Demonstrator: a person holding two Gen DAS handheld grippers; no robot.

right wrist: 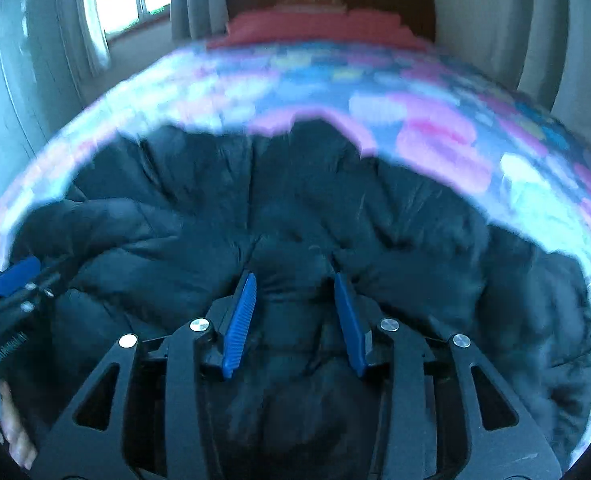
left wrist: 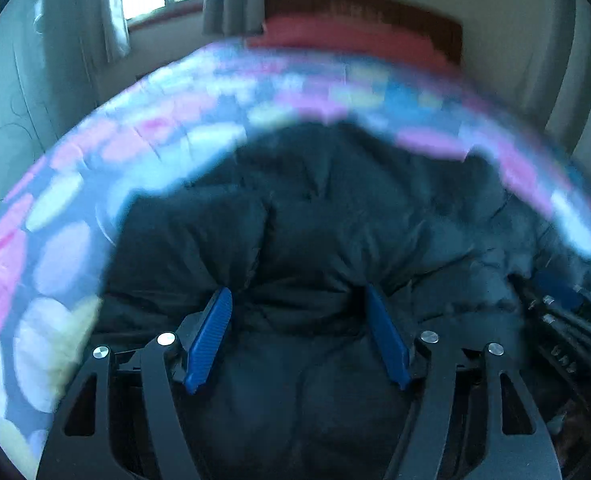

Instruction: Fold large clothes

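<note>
In the left wrist view, the bed cover with pink, white and pale yellow rounded patches point(left wrist: 59, 248) fills the left side and curves over the top of the frame; its pattern is smeared by blur. At the upper left is a bright window with a pale curtain point(left wrist: 115, 12), and at the top centre a dark brown wooden headboard point(left wrist: 359, 8) with a red pillow point(left wrist: 347, 36) below it. The large black quilted puffy jacket point(left wrist: 295, 200) lies on the bed in the centre and lower part of the frame. Its surface is soft, padded and full of wrinkles. Which way its long axis runs I cannot tell, because the edges are blurred and partly cut off. The left gripper point(left wrist: 299, 300) has black arms and blue ribbed pads; its jaws stand wide, with a bulge of the jacket between them, and the tips sink into the folds. Whether the pads press the fabric is hard to make out.

In the right wrist view, the left gripper appears at the left edge. The right gripper point(right wrist: 293, 280) is in the lower centre, its jaws narrower, with a ridge of jacket between the blue pads. At the lower left edge, part of a hand point(right wrist: 13, 428) is cut off.
</note>
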